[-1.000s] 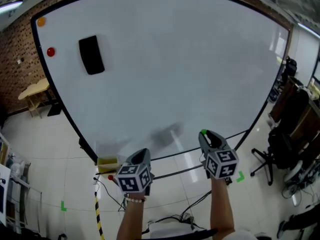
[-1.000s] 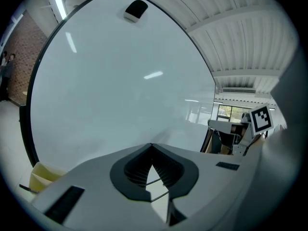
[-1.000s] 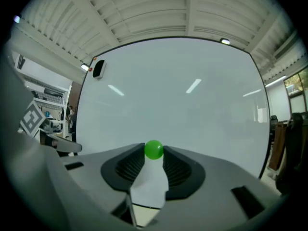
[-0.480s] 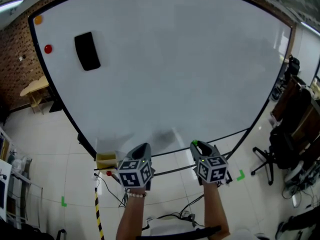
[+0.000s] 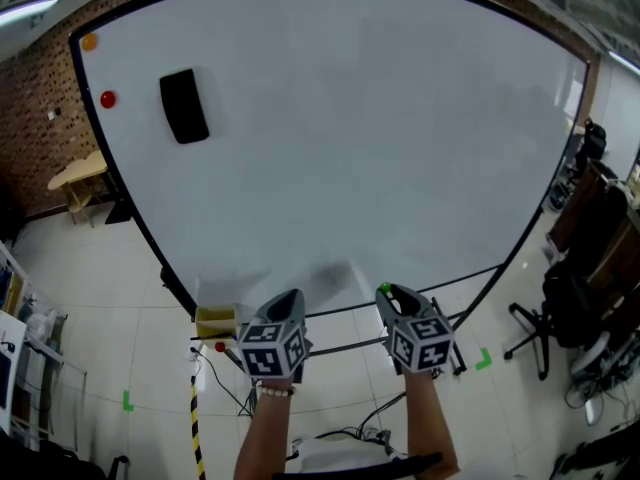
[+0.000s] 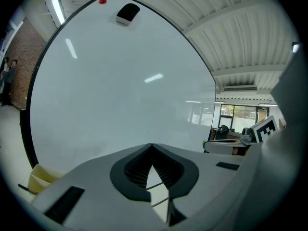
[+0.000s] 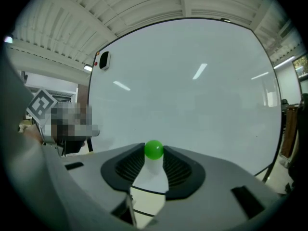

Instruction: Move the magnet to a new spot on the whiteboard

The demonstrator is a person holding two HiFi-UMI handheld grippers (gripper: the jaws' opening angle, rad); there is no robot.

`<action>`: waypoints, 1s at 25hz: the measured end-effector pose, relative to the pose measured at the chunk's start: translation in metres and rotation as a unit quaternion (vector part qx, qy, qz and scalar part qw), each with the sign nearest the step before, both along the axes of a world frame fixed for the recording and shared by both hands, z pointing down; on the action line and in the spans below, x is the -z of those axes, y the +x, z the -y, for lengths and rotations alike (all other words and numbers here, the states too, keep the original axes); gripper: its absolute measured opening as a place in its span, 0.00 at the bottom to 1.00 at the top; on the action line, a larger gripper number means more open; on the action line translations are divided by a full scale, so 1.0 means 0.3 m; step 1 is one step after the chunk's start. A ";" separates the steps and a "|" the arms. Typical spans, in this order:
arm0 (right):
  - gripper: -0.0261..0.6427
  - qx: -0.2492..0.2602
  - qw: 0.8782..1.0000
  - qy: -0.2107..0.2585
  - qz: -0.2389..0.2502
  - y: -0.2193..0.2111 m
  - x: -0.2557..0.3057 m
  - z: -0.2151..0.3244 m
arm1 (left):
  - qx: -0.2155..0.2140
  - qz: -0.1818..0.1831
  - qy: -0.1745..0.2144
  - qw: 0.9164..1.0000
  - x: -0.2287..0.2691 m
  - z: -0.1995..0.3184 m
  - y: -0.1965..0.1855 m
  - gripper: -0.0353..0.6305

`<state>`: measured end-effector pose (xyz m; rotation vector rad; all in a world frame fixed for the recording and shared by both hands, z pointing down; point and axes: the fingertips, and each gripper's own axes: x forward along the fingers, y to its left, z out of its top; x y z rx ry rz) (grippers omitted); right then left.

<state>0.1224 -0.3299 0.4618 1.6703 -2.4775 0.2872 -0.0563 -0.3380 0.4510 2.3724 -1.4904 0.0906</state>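
Head view: the whiteboard (image 5: 350,118) fills most of the picture. The left gripper (image 5: 290,298) and the right gripper (image 5: 388,291) are held side by side at the board's bottom edge, each in a hand, both pointing at the board. A green magnet (image 5: 384,288) sits at the right gripper's tip, right at that bottom edge. A black eraser (image 5: 184,106), a red magnet (image 5: 107,99) and an orange magnet (image 5: 89,42) sit near the board's upper left corner. A yellow box (image 5: 214,323) is just below the board's lower left corner.

Left gripper view: the jaws of the left gripper (image 6: 151,146) meet at their tips with nothing between them. The whiteboard (image 6: 120,90) stands ahead, with the eraser (image 6: 127,13) and red magnet (image 6: 102,2) at its far top.

Right gripper view: the right gripper (image 7: 154,150) is closed on the green magnet (image 7: 154,149), which is pinched between the jaw tips in front of the lower part of the whiteboard (image 7: 192,90). Whether the magnet touches the board cannot be told. The eraser (image 7: 104,60) is at the board's upper left corner.
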 end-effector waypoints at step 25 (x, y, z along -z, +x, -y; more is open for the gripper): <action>0.23 0.013 0.999 0.042 -0.011 0.007 0.137 0.018 | -0.005 0.029 -0.013 0.999 -0.014 -0.030 0.037 0.05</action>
